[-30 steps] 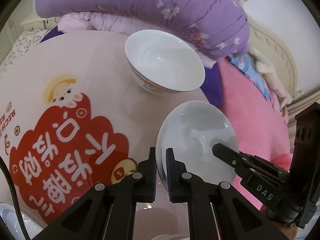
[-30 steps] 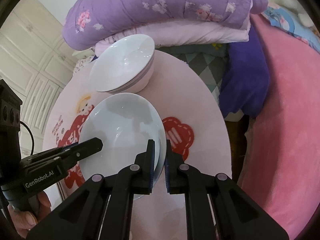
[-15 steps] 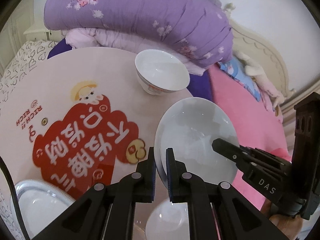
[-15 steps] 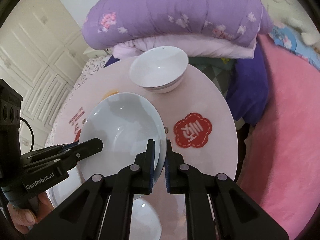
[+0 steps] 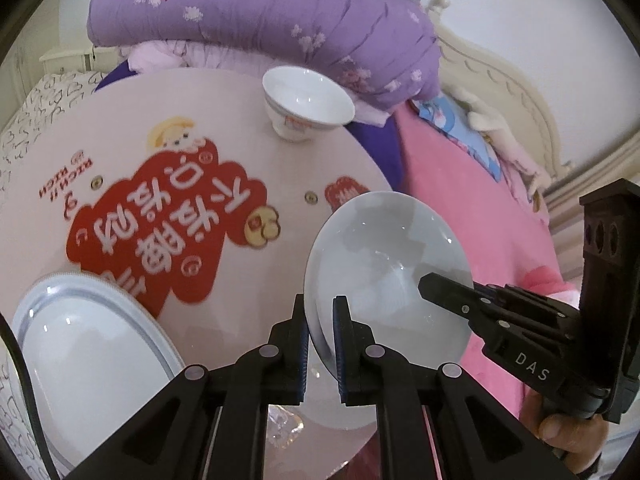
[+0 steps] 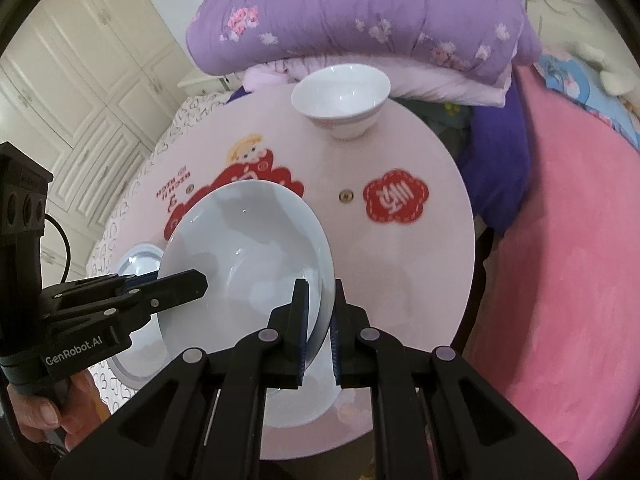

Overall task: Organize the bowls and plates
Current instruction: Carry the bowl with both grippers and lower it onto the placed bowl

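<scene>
A: We log L gripper (image 5: 320, 334) and R gripper (image 6: 319, 326) both nearly closed, each pinching opposite rims of the pale blue deep plate (image 5: 384, 268), held tilted above the round pink table (image 5: 240, 120).

B: Agreed. Plate glossy, glazed. White bowl (image 6: 341, 98) at far table edge. L view only: grey-rimmed plate (image 5: 88, 352), near-left.

The blue-rimmed plate (image 5: 92, 344) on the counter (image 5: 120, 120) is cut off at the lower left, and in the right wrist view it is mostly hidden behind the held plate (image 6: 248, 264). The red lettering (image 5: 160, 232) is blurred. The clear object (image 5: 282, 426) beneath the left gripper (image 5: 320, 312) cannot be identified.
</scene>
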Action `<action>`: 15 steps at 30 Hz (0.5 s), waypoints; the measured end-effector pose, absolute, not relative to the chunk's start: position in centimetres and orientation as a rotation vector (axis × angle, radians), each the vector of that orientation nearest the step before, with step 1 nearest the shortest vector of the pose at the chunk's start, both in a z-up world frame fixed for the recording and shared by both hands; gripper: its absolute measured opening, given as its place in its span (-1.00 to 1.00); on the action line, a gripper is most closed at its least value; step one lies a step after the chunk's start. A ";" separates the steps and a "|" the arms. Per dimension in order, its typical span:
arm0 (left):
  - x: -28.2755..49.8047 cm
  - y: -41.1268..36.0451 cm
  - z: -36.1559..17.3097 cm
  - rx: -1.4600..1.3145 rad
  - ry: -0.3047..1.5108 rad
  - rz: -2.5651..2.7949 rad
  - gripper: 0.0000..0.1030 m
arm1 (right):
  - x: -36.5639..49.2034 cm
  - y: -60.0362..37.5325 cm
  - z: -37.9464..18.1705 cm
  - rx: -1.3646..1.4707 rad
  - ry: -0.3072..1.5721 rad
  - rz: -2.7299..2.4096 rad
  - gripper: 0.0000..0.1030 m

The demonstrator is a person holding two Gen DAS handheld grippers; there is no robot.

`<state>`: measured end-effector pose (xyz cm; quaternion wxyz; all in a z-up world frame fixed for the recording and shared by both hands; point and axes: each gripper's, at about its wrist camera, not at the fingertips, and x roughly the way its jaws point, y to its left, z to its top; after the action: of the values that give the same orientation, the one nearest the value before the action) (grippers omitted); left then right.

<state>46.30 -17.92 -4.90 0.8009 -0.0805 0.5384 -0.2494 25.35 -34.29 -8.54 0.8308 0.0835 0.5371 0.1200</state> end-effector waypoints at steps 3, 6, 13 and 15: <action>45.3 -18.1 -5.6 -0.166 1.171 -0.531 -0.88 | 24.4 -34.2 -9.5 0.177 1.159 0.253 -0.82; 44.7 -18.3 -6.6 -0.170 1.196 -0.525 -0.88 | 23.9 -34.2 -10.5 0.174 1.181 0.254 -0.81; 43.5 -18.9 -7.9 -0.147 1.202 -0.500 -0.87 | 23.1 -33.9 -11.9 0.161 1.216 0.271 -0.81; 43.4 -19.0 -8.4 -0.141 1.208 -0.499 -0.87 | 23.0 -33.8 -12.1 0.153 1.223 0.268 -0.80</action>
<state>43.40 -18.98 -8.37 0.7917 -0.0656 0.5614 -0.2319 23.00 -33.83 -12.07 0.8077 0.0717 0.5716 0.1254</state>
